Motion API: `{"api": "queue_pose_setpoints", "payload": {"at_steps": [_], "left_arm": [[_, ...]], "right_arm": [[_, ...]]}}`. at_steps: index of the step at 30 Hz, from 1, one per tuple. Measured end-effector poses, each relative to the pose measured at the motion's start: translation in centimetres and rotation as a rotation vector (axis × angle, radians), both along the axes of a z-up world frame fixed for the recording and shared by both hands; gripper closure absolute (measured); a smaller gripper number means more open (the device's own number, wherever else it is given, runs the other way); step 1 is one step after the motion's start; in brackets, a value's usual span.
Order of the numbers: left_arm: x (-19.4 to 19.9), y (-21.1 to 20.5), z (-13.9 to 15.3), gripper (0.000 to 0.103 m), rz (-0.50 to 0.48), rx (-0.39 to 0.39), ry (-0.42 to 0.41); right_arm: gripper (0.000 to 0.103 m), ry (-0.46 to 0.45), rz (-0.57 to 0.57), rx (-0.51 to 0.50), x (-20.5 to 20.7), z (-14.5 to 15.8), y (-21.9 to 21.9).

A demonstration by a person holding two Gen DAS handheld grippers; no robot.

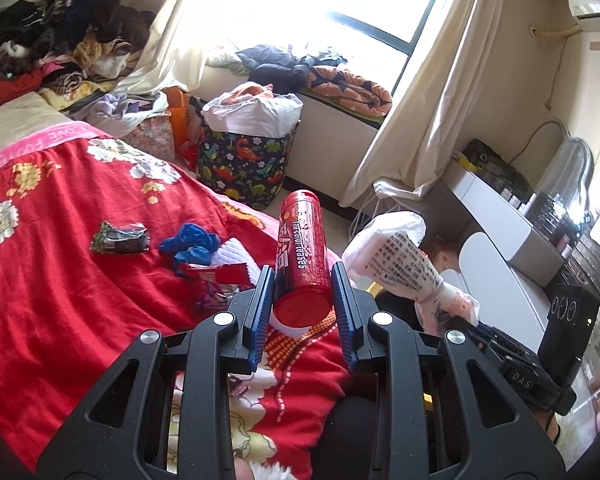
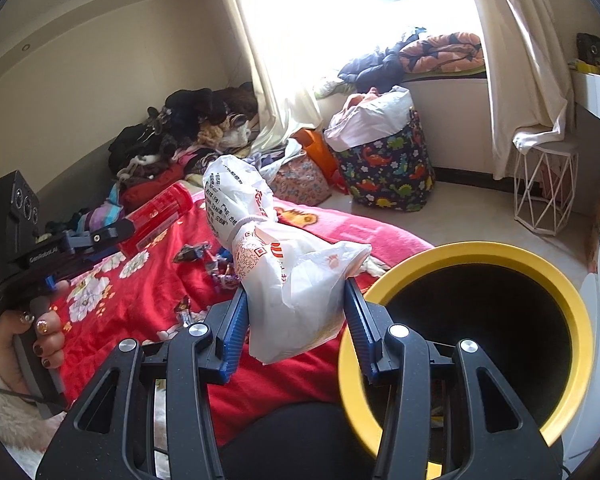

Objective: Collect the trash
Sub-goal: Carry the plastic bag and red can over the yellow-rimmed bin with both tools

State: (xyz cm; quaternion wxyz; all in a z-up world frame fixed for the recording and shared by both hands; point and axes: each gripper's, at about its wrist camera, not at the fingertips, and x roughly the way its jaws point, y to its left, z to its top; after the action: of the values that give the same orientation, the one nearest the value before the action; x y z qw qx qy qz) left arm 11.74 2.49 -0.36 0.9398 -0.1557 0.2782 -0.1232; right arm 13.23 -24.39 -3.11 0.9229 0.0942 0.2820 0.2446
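Tilting downward, L hand-held gripper [image 1: 303,280] clamps red can [image 1: 300,256], R hand-held gripper [image 2: 296,300] clamps bag [image 2: 284,272].

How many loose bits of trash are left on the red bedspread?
4 visible: dark wrapper, blue crumpled piece, red packet and purple wrapper, all lying together mid-bed. More may hide behind the grippers.
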Motion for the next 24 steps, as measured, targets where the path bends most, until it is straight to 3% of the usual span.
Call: {"api": "queue_pose_setpoints", "payload": {"at_steps": [24], "left_arm": [[0.3,-5.9,0.1,0.080,-0.129,0.043,0.002]], "right_arm": [[0.059,0.033,-0.175,0.048,0.2,-0.7,-7.1]]}}
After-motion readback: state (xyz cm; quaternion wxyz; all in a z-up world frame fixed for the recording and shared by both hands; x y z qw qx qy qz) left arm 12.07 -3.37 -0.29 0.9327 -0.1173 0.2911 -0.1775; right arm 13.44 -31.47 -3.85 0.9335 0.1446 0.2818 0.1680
